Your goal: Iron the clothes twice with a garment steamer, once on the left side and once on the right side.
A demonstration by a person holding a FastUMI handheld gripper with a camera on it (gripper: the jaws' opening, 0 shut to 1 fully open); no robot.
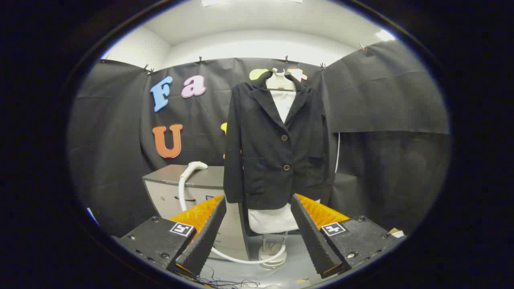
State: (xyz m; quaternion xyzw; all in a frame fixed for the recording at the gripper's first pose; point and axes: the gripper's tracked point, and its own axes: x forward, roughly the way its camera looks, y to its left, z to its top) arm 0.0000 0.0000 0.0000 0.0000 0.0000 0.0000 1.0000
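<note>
Gripper (257, 230) is spread wide open, nothing between the fingers, held well back from everything. Beyond the fingers a dark jacket (275, 148) hangs buttoned on a white mannequin torso (281, 86), which stands on a pole with a round base (273, 253) on the pale grey floor (297, 269). White fabric (270, 220) shows below the jacket hem. Just beside the jacket stands a grey cabinet (180, 182) with a flat top. The steamer head (196, 165) rests at the cabinet's top front edge, its white hose (182, 192) running down the cabinet face and curling across the floor to the base. Black cloth wall (385, 120) behind, clipped along its top edge; white wall and ceiling above. Thin dark cables (225, 283) lie on the floor near the fingers.
</note>
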